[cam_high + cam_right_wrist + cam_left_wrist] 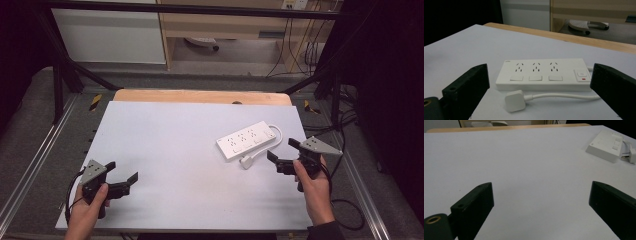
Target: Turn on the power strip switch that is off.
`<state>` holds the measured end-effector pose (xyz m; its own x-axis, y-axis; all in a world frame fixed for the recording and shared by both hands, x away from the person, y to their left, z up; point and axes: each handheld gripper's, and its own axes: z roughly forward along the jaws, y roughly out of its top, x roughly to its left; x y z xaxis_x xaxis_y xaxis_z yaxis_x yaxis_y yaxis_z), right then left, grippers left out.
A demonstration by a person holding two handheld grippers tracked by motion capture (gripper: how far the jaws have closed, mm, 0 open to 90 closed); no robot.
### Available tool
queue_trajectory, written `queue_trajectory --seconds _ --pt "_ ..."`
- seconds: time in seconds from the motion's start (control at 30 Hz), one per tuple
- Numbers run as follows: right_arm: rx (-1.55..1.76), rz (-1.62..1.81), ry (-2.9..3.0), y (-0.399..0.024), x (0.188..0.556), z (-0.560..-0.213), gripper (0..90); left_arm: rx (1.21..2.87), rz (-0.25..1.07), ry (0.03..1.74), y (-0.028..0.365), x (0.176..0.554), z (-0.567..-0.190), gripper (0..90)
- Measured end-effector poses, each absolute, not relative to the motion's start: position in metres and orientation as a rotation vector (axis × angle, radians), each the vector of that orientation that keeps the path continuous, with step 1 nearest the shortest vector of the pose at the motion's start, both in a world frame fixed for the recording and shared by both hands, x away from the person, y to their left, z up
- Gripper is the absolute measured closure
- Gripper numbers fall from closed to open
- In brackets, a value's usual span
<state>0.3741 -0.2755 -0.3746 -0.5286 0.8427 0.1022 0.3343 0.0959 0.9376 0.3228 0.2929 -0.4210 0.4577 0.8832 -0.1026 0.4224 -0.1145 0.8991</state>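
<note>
On my left, the left gripper (122,177) sits spread wide over bare white table (170,145), holding nothing. Over right, the right gripper (283,150) is spread too, also empty, facing the power strip (544,73). Its plug (515,100) lies loose just in front of the jaws. I'd guess the plug's the target, so I'd come in low and square it between the jaws before closing.
</note>
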Motion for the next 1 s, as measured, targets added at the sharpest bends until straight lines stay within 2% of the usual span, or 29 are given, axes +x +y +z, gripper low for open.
queue_trajectory --seconds 1.0 --pt "1.133 1.379 1.902 -0.258 0.395 -0.371 2.7 1.73 0.586 1.132 0.292 0.323 -0.422 5.7"
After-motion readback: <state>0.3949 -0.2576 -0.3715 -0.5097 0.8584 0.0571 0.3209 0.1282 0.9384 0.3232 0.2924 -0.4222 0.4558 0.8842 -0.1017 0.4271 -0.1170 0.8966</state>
